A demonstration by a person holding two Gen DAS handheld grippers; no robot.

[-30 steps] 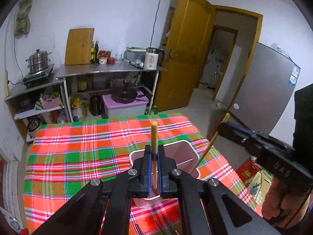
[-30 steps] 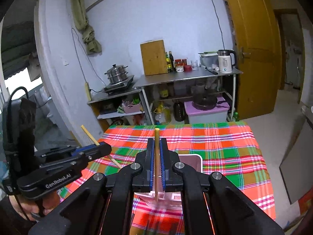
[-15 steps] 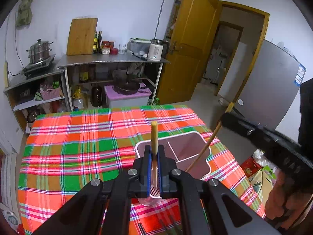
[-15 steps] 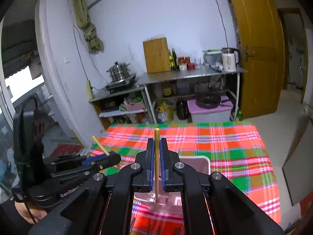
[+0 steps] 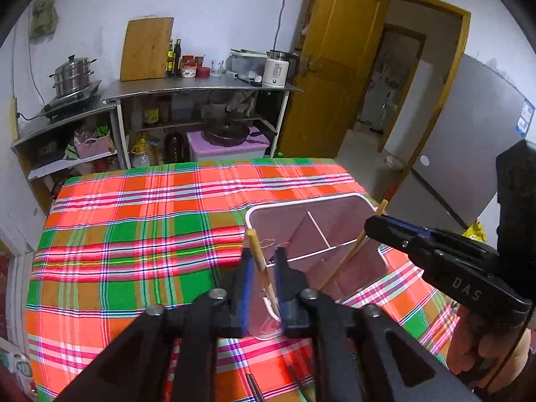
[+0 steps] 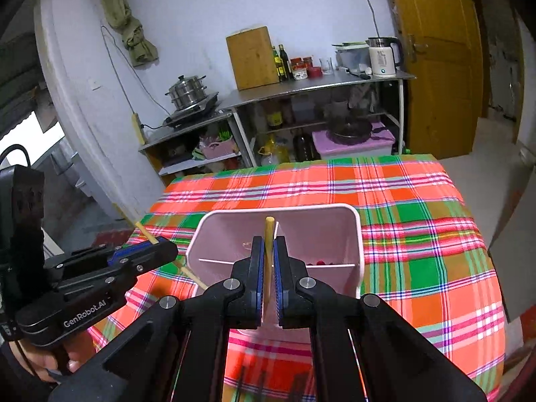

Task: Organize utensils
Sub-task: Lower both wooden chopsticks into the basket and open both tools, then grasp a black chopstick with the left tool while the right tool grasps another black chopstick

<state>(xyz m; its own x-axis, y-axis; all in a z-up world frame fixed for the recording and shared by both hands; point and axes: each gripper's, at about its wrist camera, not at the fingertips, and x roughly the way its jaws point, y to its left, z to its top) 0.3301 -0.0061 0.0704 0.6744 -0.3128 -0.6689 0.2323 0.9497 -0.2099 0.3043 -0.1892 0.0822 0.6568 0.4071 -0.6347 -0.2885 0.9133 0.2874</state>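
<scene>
left gripper point(image 5: 263, 279): jaws opening, gap visible on both sides of the chopstick; pads not pressing it
left chopstick point(image 5: 259, 258): between the left jaws, tilted, top leaning left, lower end down inside the holder
right gripper point(image 6: 267, 269): jaws closed tight on its chopstick
right chopstick point(image 6: 268, 248): clamped upright between the blue pads, tip sticking up above them, lower end running down into the holder
holder point(image 6: 355, 227): pink plastic box, white rim, inner dividers making compartments; stands on the table near the front edge, toward the right side
compartment: left chopstick sits at the near-left corner of the holder; right one drops in by the centre divider; exact cell for it I cannot tell
table point(image 5: 134, 221): red-green plaid cloth, bare apart from the holder and a few dark utensils point(image 5: 254, 387) lying at the near edge, partly hidden by the gripper
hands: a bit of the right hand point(image 5: 469, 345) shows under its gripper body; fingers of the left hand point(image 6: 50, 365) show at the handle
background: steel shelf point(image 6: 318, 87) with kettle, bottles, cutting board; wooden door point(image 5: 338, 77) open
</scene>
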